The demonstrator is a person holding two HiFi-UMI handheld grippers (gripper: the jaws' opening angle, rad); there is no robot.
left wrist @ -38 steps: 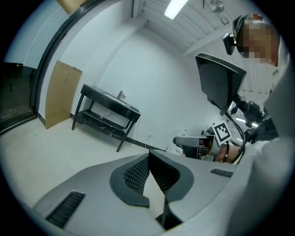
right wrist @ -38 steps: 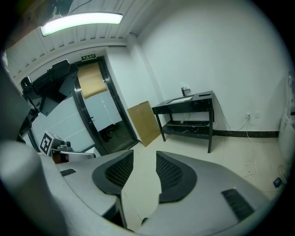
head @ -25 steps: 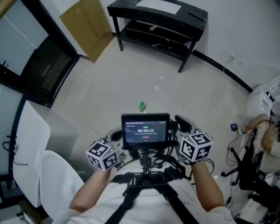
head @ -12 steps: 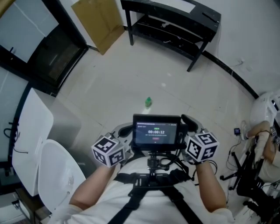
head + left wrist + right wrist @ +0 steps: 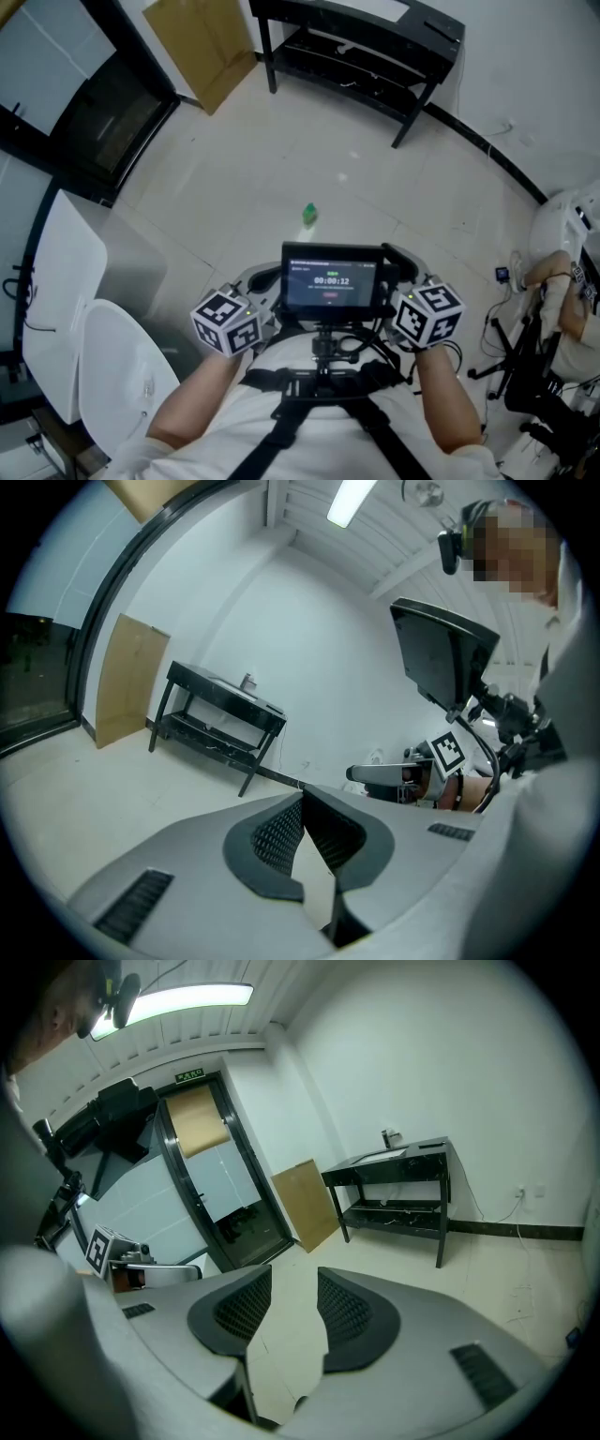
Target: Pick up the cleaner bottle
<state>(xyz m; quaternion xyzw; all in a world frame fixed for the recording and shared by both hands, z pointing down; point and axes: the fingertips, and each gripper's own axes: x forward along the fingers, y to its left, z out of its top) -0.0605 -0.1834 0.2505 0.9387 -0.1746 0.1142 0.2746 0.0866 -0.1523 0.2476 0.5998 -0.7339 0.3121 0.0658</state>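
I have both tongs drawn in close to my chest, one on each side of the harness screen [image 5: 332, 279], because the reach has not begun. The left gripper [image 5: 302, 799] has its jaws pressed together at the tips with nothing between them. The right gripper [image 5: 293, 1279] stands a little apart, a narrow gap showing only bare floor [image 5: 234, 187]. Both point out and slightly down across the room, not at the target.

The cleaner bottle [image 5: 308, 215], as I take the small green thing to be, stands alone on the floor just beyond the screen. It is nearer to me than the black shelf table [image 5: 375, 37] by the far wall and right of the cardboard sheet [image 5: 202, 42]. Neither gripper view catches it, so I judge I must tip a gripper downward, and the left would need its jaws spread first.
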